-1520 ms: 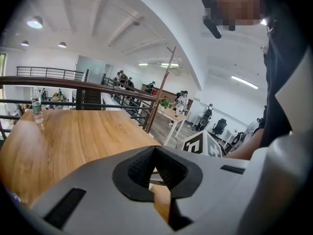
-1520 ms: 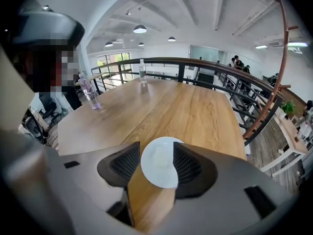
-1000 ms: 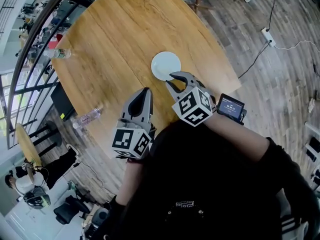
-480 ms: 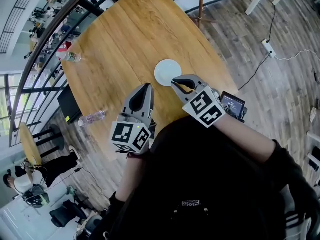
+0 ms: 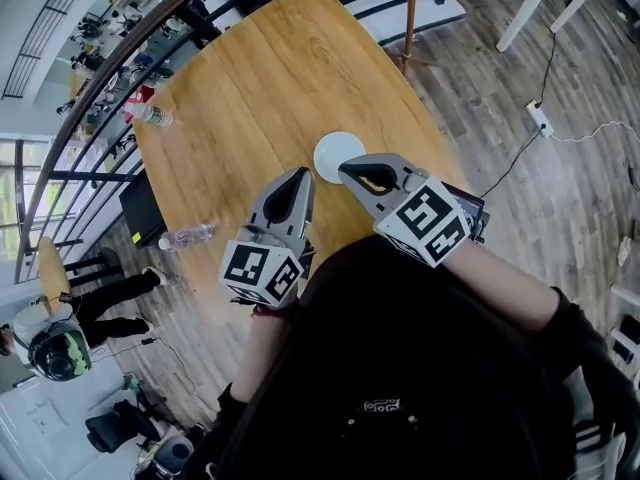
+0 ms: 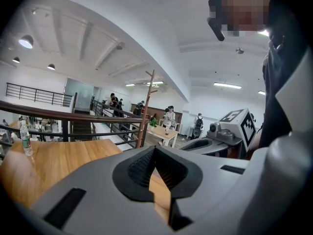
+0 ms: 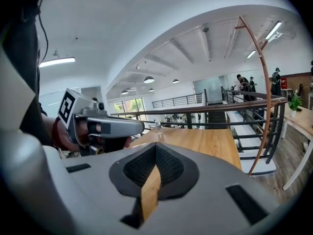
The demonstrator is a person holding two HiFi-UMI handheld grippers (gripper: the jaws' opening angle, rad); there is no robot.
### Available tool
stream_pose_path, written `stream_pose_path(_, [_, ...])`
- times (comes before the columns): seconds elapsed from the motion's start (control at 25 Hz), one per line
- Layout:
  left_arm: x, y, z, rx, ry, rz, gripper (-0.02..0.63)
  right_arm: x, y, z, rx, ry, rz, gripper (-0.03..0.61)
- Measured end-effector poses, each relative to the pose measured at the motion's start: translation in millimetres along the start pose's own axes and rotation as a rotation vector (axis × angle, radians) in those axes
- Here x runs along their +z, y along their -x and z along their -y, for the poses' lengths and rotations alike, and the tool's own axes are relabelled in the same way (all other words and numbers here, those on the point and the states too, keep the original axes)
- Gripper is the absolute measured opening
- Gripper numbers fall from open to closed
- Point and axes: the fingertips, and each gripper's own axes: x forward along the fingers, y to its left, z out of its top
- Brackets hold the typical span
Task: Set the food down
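A small white plate (image 5: 336, 154) lies on the round wooden table (image 5: 260, 78); I see no food on it or in either gripper. My right gripper (image 5: 346, 170) hovers at the plate's near edge, jaws shut with nothing between them; its own view shows the pads (image 7: 156, 147) meeting over bare table. My left gripper (image 5: 299, 178) is held beside it, to the left of the plate, also shut and empty, as the left gripper view confirms (image 6: 155, 149). Each gripper shows in the other's view: the right gripper (image 6: 230, 131), the left gripper (image 7: 100, 126).
An upright water bottle (image 5: 150, 115) stands near the table's far left edge, and another bottle (image 5: 185, 235) lies at the near left edge. A railing (image 5: 120, 58) curves round behind the table. A person with a helmet (image 5: 55, 343) is on the floor below left.
The right gripper's jaws, open a second ago near the plate, have closed empty. Both grippers have risen and drawn back slightly from the plate.
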Motion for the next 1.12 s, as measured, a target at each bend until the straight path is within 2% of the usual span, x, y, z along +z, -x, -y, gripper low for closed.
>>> stream_pose_path(0.4, [9.2, 9.6, -8.1, 0.023, -0.003, 0.025, 0.006, 28.3, -8.3, -13.8, 0.062, 0.027, 0.053, 0.018])
stream_pose_path(1.12, [3.7, 8.0, 1.9, -0.014, -0.006, 0.017, 0.006, 26.2, -7.7, -26.3, 0.076, 0.058, 0.063, 0.018])
